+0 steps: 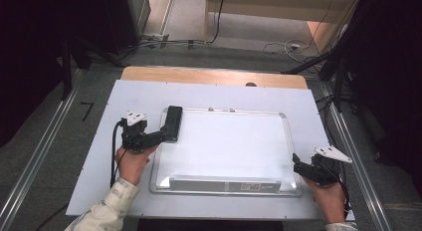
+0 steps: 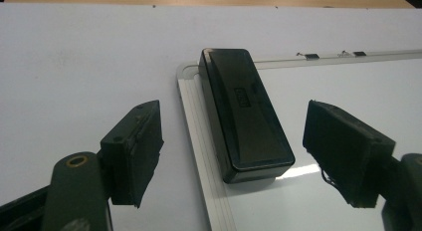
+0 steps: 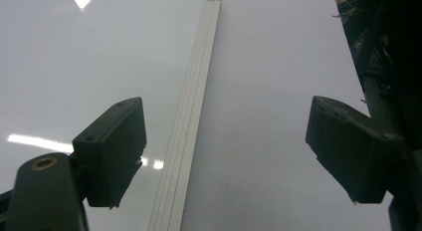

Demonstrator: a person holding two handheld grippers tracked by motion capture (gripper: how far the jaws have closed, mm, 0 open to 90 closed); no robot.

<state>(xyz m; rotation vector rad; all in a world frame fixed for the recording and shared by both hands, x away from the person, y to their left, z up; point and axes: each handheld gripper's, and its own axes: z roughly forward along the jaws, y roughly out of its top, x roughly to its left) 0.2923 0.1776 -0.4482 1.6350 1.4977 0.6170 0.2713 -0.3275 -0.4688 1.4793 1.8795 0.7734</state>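
Note:
A black board eraser lies on the top-left corner of a whiteboard, partly over its metal frame. My left gripper is open. Its jaws stand on either side of the eraser's near end, with a gap on both sides. At the board's lower right edge, my right gripper is open with nothing in it. Its jaws straddle the board's frame.
The whiteboard lies flat on a white sheet that covers a wooden table. A pen tray runs along the board's near edge. Metal rails and cables lie on the floor around the table.

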